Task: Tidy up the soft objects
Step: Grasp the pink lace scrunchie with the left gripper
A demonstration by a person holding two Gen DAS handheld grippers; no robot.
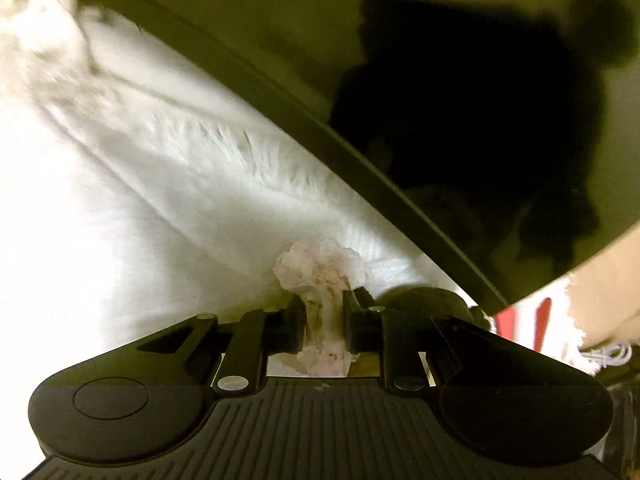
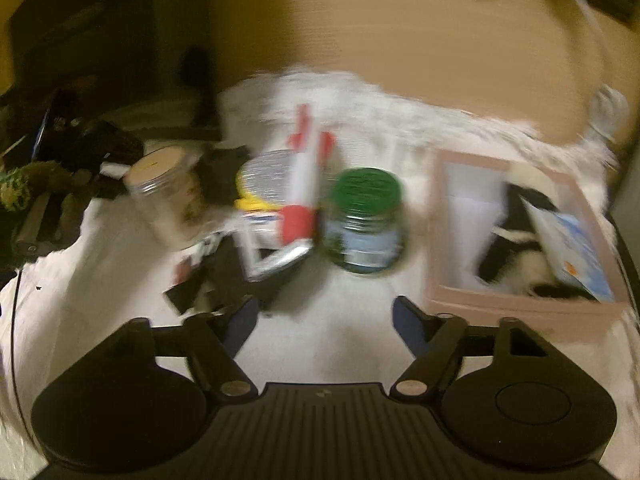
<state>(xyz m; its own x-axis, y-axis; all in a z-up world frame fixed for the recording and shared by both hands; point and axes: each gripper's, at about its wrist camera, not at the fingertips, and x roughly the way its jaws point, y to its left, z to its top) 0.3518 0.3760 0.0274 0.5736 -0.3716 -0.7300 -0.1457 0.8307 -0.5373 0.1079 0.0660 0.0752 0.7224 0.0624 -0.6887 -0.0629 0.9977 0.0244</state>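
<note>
Between the narrow-set jaws of the left gripper point(image 1: 323, 322) a pale pinkish wad of soft material point(image 1: 320, 276) is pinched, just over the white furry blanket point(image 1: 168, 168). Only a thin neck is caught, so it could slip free or snag the fur. Over the cloth, the right gripper point(image 2: 324, 322) hangs half-spread and empty, near the green-lidded jar point(image 2: 363, 220) and pink box point(image 2: 520, 300), which a blurred sweep could knock.

Brown board panel point(image 2: 400, 32) at back; white fluffy cover point(image 1: 120, 200) over surface; dim yellowish light (heavy shadows).
</note>
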